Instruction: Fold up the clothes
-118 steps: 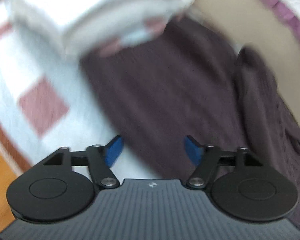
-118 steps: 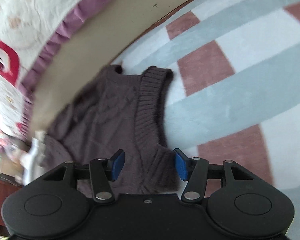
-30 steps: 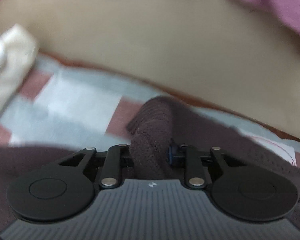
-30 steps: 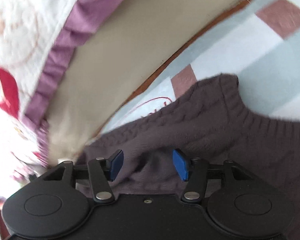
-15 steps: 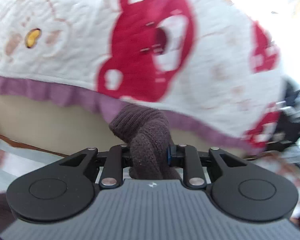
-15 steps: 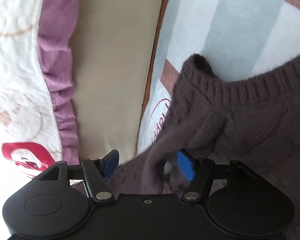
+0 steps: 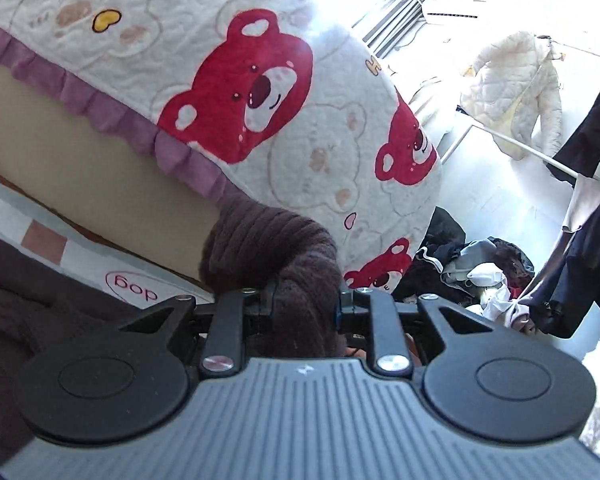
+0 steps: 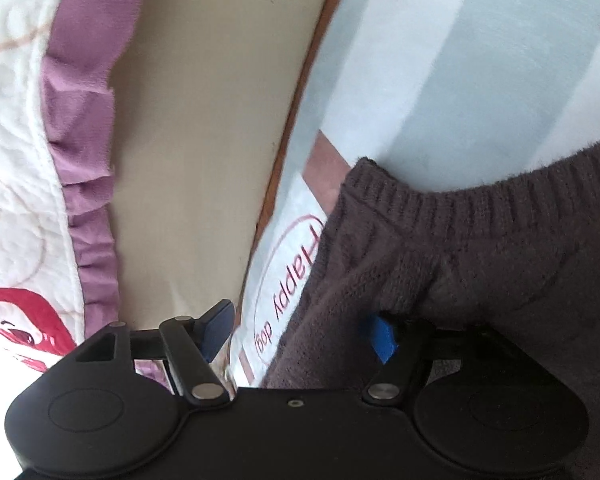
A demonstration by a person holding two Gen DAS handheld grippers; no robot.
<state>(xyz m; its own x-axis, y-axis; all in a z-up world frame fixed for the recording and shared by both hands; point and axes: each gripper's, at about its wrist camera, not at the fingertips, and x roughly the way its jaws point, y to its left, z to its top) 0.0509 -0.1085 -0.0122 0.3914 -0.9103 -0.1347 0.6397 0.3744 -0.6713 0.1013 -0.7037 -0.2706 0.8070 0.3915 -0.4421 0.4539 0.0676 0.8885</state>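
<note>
Left wrist view looks along the left gripper (image 7: 305, 308), whose jaws are clenched on a bunched, ribbed part of the dark brown knitted sweater (image 7: 284, 256); the knit bulges up between the closed fingers and the rest of the garment trails down to the near left, over a checked rug (image 7: 44, 236) printed with a red oval that reads "dog". Far behind the raised knit stands a bed with a plain beige side (image 7: 80, 160), and over it hangs a white quilt (image 7: 204, 40) with red bear faces and a purple frill along its lower edge. To the far right a cream padded jacket (image 7: 516, 80) hangs on a rail, dark clothes hang beside it, and a heap of mixed laundry (image 7: 476, 272) lies on the floor near the foot of the bed. Right wrist view shows the right gripper (image 8: 296, 330) with its blue pads set wide apart, released; the sweater's ribbed hem (image 8: 480, 208) lies across the right half of the frame on the grey, white and rust rug (image 8: 440, 60), and a fold of the knit drapes over the right-hand pad, though the jaws are not pressing it. A "Happy dog" mark on the rug (image 8: 292, 280) shows just left of the sweater's edge, with the beige bed side and purple frill further left.
</note>
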